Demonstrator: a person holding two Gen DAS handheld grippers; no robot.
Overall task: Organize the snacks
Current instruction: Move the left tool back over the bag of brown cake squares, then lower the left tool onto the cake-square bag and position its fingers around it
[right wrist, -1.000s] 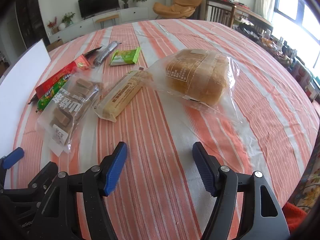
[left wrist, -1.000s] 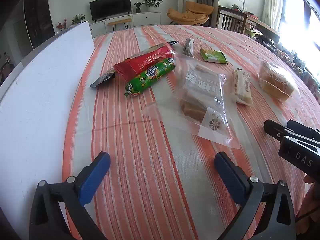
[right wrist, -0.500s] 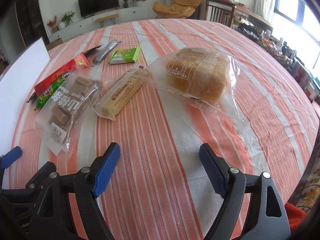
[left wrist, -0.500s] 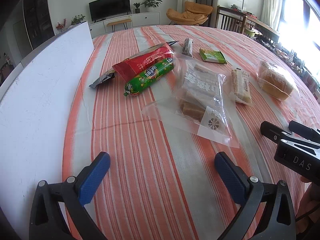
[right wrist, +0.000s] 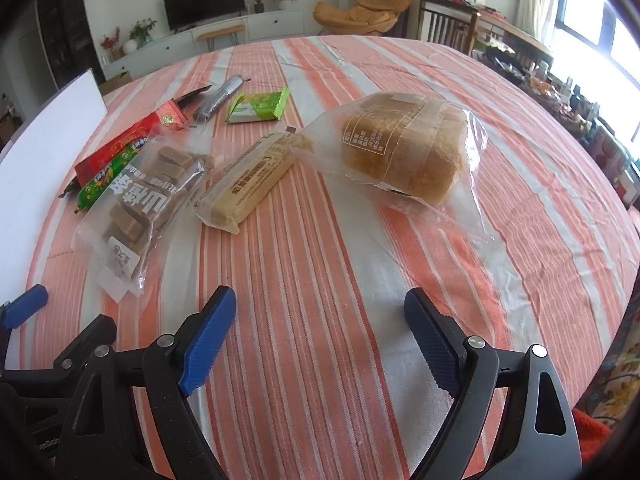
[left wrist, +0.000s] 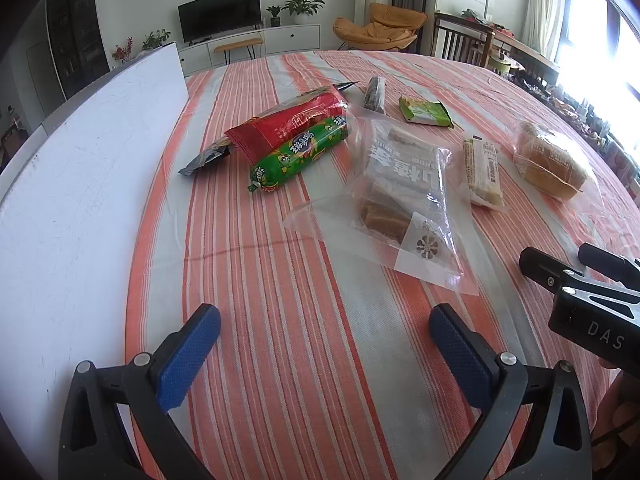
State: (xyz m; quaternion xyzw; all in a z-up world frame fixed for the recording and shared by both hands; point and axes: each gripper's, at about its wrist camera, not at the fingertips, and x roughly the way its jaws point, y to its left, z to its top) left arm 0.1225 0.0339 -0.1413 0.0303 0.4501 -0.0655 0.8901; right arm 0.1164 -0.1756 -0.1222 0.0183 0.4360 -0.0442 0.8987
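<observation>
While the right gripper (right wrist: pixel 320 320) hovers over bare striped tablecloth (right wrist: pixel 360 360), its jaws just widened and empty, the bagged bread (right wrist: pixel 404 144) lies well ahead, slightly right. The left gripper (left wrist: pixel 324 336) hangs spread too, the clear cake bag (left wrist: pixel 400 192) ahead.

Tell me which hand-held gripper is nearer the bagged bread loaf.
Right. The right hand-held gripper, jaws just opened wide and empty, faces the bread loaf across bare tablecloth. The left hand-held gripper sits farther left, open, with the loaf far off to its right.
</observation>
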